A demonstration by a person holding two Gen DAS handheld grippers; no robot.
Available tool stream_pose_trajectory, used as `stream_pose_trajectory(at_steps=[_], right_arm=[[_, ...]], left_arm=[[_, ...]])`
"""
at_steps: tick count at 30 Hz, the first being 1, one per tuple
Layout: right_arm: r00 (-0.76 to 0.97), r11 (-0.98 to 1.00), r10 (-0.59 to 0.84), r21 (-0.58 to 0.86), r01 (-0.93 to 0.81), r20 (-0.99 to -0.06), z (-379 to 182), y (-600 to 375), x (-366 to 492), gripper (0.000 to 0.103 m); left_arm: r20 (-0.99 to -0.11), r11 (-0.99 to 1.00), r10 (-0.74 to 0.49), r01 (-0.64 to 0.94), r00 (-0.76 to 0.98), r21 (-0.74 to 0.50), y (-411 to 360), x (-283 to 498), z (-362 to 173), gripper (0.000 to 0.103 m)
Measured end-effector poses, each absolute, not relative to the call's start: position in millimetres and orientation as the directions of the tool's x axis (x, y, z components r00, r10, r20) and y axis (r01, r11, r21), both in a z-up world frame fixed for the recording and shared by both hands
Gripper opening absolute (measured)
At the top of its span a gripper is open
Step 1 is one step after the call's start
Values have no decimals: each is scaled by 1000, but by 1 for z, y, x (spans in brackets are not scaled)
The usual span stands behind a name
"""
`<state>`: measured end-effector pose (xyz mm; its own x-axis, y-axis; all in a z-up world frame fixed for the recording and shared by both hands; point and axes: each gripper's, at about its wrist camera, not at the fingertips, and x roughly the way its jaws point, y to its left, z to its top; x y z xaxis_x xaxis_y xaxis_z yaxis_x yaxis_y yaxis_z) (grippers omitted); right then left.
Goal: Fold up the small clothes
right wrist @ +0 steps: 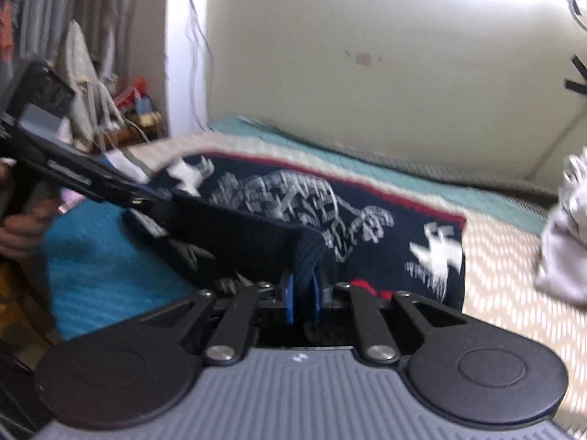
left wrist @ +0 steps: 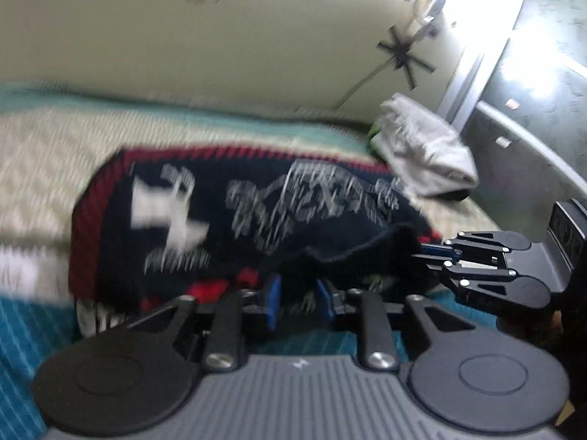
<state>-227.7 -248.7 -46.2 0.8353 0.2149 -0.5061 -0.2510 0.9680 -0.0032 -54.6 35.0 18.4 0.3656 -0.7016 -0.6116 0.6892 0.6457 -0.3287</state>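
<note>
My right gripper (right wrist: 301,299) is pinching a navy fold of the sweater (right wrist: 293,201) between its blue pads (right wrist: 290,300), jaws drawn narrow with the cloth bunched upright between them. My left gripper (left wrist: 296,299) is sitting at the near hem of the same sweater (left wrist: 227,212); its blue pads (left wrist: 273,297) are standing a little apart with dark cloth lying in and over the gap, and through the blur I cannot tell whether they are actually gripping it. From the left wrist view I am seeing the right gripper (left wrist: 422,253) coming in from the side, its tips buried in the lifted navy edge, and from the right wrist view the left gripper (right wrist: 146,198) is reaching in along that same raised edge, its fingertips hidden by the cloth. The sweater is lying across the bed, navy with a white skeleton-like print and a red border, its near edge lifted between my two grippers; motion blur is smearing the pattern. It is resting on a cream zigzag blanket (left wrist: 55,146) over a teal cover (right wrist: 102,264). A crumpled grey garment (left wrist: 425,146) is lying near the sweater's far corner, with something green half hidden behind it. Beyond are a pale wall (left wrist: 220,36), overexposed light at one corner, and a cluttered shelf area (right wrist: 121,110) too blurred to read.
</note>
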Motion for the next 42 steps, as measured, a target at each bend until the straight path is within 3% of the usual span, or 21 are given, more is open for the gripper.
stream_pose_trajectory(at_steps=[2,3,4,6,7,12,17,19,20,22,25,30,35,37,42], right_arm=[[830,966,227,10,-258,-509,-50,-248,-233,20],[824,960,255,27,-279,-506,-46,-250,-238,30],[822,953,284,52,-298,-494,-42,-253,-243,50],[828,941,331,96,-324,-453,-30,-264,-252,50],[835,937,348,125,-326,-426,-21,-272,-255,50],[901,959,272,176,-223,-337,8,-283,-235,49],[895,954,260,237,-181,-362,-1,-272,-175,48],[879,963,238,219,-158,-413,-15,-265,-152,46],[859,973,208,189,-133,-468,-26,-259,-142,38],[817,981,183,162,-112,-547,-52,-261,-130,32],[819,962,213,259,-82,-533,-54,-278,-140,27],[838,960,207,271,-74,-505,-57,-283,-167,28],[869,934,226,350,-66,-439,-58,-295,-196,33],[886,921,227,384,-60,-405,-56,-300,-207,36],[904,918,246,383,-102,-351,-43,-293,-214,44]], left_arm=[[-603,648,-706,684,372,-336,47,-58,19,23],[-581,640,-720,688,381,-342,56,-61,25,24],[-554,637,-731,690,398,-344,65,-63,32,29],[-496,654,-736,675,462,-342,85,-62,49,44],[-466,666,-733,660,495,-348,94,-59,57,46],[-470,702,-706,609,530,-368,93,-26,63,43],[-573,751,-642,570,509,-335,58,8,29,28],[-597,775,-615,536,515,-335,53,20,17,24],[-605,788,-600,518,524,-333,53,26,12,21],[-618,812,-568,491,544,-315,54,36,4,6],[-606,789,-609,468,512,-398,66,46,-1,6],[-610,805,-586,469,534,-362,62,33,5,7],[-524,745,-665,524,532,-413,55,11,25,14],[-508,719,-691,564,515,-406,41,4,30,22],[-543,690,-701,631,461,-354,-3,-9,24,26]])
